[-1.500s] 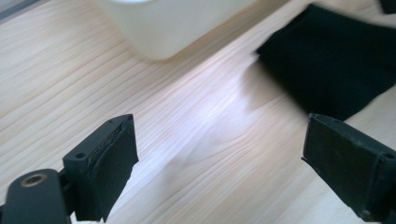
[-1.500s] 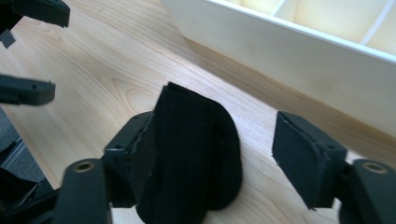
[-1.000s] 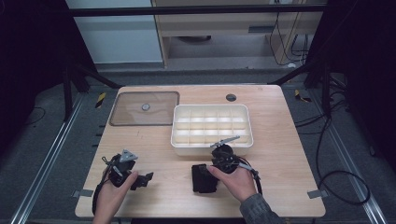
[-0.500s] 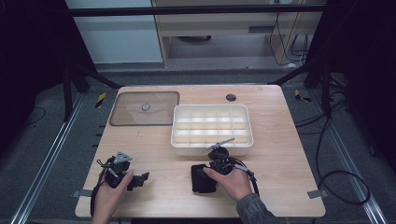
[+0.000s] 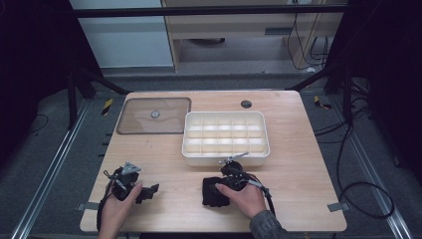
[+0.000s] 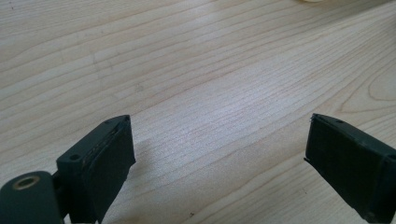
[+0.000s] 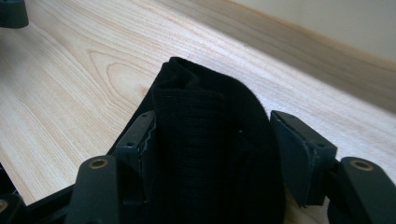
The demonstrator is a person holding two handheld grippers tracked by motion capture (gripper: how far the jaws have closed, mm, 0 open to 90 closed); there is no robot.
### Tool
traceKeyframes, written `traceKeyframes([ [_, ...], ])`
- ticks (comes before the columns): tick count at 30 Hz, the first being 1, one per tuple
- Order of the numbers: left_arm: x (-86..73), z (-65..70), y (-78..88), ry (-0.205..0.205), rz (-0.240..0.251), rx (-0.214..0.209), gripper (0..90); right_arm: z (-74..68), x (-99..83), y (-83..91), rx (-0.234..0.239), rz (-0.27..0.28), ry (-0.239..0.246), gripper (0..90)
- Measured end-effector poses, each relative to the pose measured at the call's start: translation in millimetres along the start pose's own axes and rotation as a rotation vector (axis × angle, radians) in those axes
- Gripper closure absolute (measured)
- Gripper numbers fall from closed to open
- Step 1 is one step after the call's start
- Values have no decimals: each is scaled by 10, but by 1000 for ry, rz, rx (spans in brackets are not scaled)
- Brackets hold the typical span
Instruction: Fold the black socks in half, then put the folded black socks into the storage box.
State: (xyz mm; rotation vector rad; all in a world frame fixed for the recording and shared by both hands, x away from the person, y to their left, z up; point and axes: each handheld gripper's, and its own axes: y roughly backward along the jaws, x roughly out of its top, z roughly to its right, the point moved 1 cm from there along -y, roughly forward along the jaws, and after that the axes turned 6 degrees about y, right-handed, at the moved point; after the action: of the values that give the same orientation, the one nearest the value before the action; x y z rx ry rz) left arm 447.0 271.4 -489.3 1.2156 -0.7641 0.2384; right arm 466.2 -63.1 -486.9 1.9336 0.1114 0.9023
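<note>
Item one, black folded cloth (image 7: 210, 154): I see it lying on the wooden table (image 5: 298, 164) at about 6 o'clock from the white compartment tray (image 5: 226, 137), just short of the tray's near wall. Item two, my right gripper (image 5: 215, 191): it sits directly over the cloth, and in the right gripper view the bundle stands between the two jaws, the left pad pressed against the knit, the right pad beside it; I read this as a light clamp on the cloth. The cloth's long axis runs away from the jaws toward 12 o'clock in that view, a folded end farthest out. Item three, my left gripper (image 5: 149, 189): at 9 o'clock from the cloth and well apart from it, jaws spread wide over bare wood. Item four, a clear lid (image 5: 154, 115) at 10 o'clock from the tray. Judgement: the right hand is the nearer one, and the coming lift goes toward 12 o'clock.
</note>
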Motion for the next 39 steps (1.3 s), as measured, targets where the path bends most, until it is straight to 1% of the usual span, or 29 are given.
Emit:
traceKeyframes([
  [2,0,2,2,-1,1,3,78,-13,-6,-16,-3,-1,-11,368],
  [4,-3,1,-3,0,0,2,78,-8,-8,-28,-1,-2,-5,368],
  [10,-16,-20,-10,6,-6,0,82,-7,4,-33,8,-14,-17,376],
  [15,-19,-16,-19,4,-9,-4,84,-7,1,-37,6,-9,-9,378],
  [23,-25,-27,-24,2,-19,-9,86,-9,0,-40,4,-11,-14,381],
  [26,-26,-29,-25,3,-20,-10,87,-17,-2,-46,2,-10,-9,395],
  [30,-32,-26,-33,4,-23,-12,87,-20,-9,-46,15,-9,-12,449],
  [34,-34,-37,-35,5,-25,-11,88,-18,-15,-44,46,-9,-22,541],
  [37,-36,-50,-34,12,-22,-9,88,-33,-7,-34,53,-10,-10,602],
  [39,-38,-55,-33,14,-22,-9,88,-46,1,-29,52,-8,0,625],
])
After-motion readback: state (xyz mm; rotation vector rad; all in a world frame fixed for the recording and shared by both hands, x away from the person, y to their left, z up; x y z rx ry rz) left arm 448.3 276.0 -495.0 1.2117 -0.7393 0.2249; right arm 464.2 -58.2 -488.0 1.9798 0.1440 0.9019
